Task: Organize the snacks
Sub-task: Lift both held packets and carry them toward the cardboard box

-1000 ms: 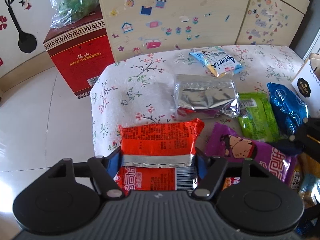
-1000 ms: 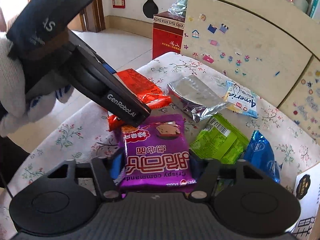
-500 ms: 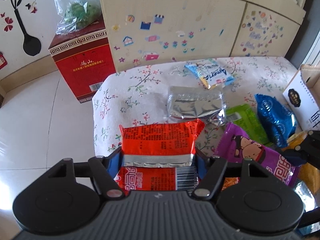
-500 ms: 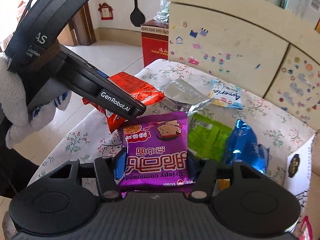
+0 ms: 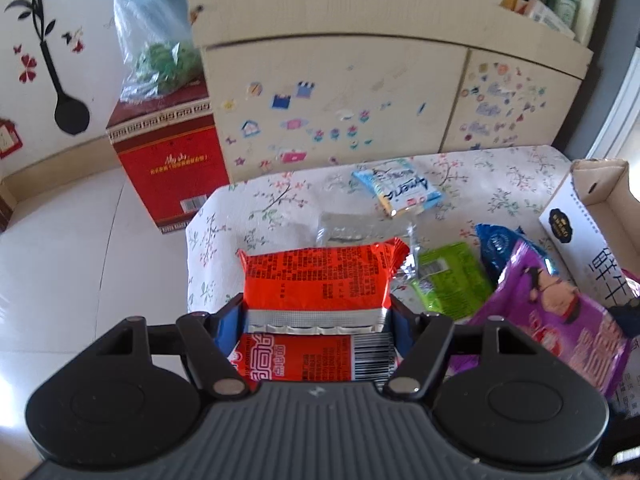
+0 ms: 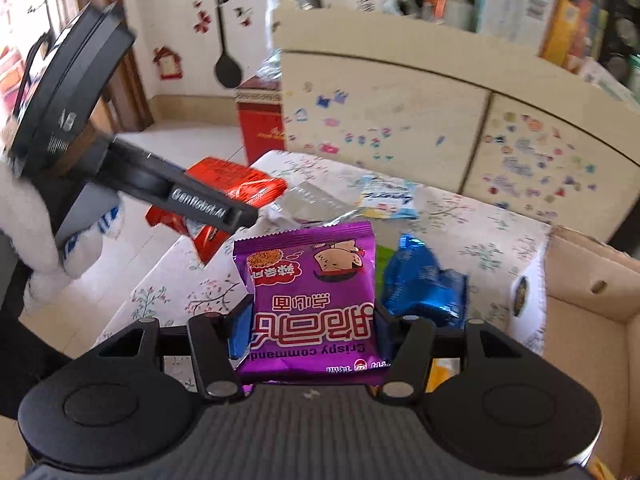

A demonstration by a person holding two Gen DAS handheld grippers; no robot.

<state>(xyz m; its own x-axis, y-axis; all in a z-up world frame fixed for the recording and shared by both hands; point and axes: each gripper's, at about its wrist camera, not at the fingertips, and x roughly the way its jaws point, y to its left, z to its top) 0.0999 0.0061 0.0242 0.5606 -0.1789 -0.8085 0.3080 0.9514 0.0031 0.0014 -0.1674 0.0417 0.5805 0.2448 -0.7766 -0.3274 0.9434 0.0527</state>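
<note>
My left gripper (image 5: 318,312) is shut on a red snack packet (image 5: 316,276) and holds it above the table; the same packet shows in the right wrist view (image 6: 236,188) in the left gripper (image 6: 224,216). My right gripper (image 6: 314,320) is shut on a purple snack packet (image 6: 312,280), held in the air; it also shows in the left wrist view (image 5: 560,312). On the floral tablecloth (image 5: 248,216) lie a silver packet (image 5: 360,230), a green packet (image 5: 452,276), a blue foil packet (image 5: 496,244) and a light blue packet (image 5: 400,192).
An open cardboard box (image 6: 580,288) stands at the table's right side, also in the left wrist view (image 5: 592,216). A cabinet with stickers (image 5: 360,112) stands behind the table. A red box (image 5: 168,160) with a plastic bag on it sits on the floor to the left.
Both grippers have risen with their packets and the views look higher. The purple packet has moved right toward the cardboard box.
</note>
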